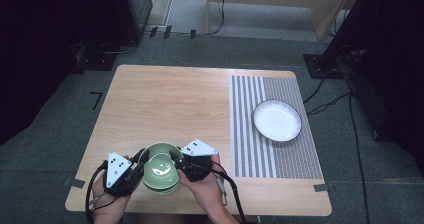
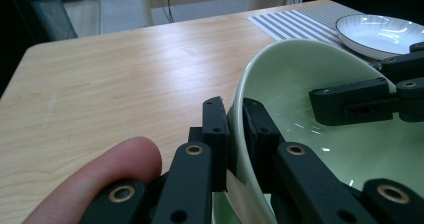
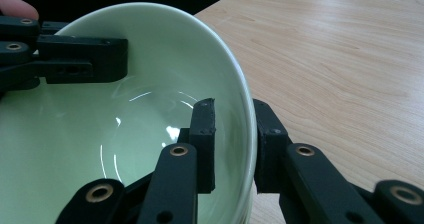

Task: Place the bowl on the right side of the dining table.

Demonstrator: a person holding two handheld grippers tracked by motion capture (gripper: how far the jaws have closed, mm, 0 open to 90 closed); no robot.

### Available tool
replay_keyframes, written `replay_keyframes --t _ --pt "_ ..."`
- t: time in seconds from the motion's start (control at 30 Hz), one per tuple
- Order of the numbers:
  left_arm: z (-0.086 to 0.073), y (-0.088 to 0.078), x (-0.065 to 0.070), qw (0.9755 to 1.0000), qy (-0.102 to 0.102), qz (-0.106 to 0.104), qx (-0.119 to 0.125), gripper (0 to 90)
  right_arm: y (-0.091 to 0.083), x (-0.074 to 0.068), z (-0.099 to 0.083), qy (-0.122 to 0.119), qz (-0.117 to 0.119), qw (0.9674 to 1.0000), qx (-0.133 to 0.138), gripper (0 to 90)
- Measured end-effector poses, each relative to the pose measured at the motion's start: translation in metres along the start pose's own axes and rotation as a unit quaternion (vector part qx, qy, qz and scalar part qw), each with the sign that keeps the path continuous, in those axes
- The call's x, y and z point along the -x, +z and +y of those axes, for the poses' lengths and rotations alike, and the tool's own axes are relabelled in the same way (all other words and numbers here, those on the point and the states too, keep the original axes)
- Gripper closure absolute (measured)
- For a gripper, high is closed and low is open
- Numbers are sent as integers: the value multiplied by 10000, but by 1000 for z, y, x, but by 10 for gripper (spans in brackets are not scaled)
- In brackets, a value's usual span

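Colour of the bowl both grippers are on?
Pale green glazed bowl, plain with no pattern; clearest in the right gripper view.

Lower green bowl (image 1: 162,188) mostly hidden under upper bowl (image 1: 160,168); forearms cut off.

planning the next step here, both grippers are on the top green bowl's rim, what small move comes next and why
Probably a short, level lift with both hands. The left gripper and right gripper each straddle the rim of the pale green ceramic bowl, which is nested in a second green bowl of the stack, so lifting would separate it.
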State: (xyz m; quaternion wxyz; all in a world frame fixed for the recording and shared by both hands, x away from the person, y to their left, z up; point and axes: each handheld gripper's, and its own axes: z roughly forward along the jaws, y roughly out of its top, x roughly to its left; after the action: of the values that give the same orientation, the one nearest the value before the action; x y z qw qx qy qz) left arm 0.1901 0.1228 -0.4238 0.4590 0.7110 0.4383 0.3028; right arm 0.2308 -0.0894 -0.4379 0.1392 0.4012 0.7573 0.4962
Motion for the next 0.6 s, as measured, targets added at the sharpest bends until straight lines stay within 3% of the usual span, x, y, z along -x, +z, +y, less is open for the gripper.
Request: replay_keyframes --t 0.13,0.17,0.23,0.33,0.5,0.57,0.6 --pt "0 -2 2 9998 36 90 191 819 0 2 2 169 29 9999 20 784" --pt "1 -3 2 9996 27 94 272 822 1 3 3 273 34 9996 -102 771" --pt "2 -6 4 9991 169 109 385 821 3 3 2 312 19 9994 -162 791" --pt "2 -7 5 9987 230 142 430 820 2 3 3 378 69 9992 -92 843" --pt "3 -9 6 9979 139 41 627 809 -3 2 5 272 -48 9996 100 853" --pt "4 -10 3 9974 -128 -162 696 788 -8 0 7 166 -153 9994 243 851" --pt "4 -10 3 9974 -128 -162 696 771 -8 0 7 166 -153 9994 243 851"
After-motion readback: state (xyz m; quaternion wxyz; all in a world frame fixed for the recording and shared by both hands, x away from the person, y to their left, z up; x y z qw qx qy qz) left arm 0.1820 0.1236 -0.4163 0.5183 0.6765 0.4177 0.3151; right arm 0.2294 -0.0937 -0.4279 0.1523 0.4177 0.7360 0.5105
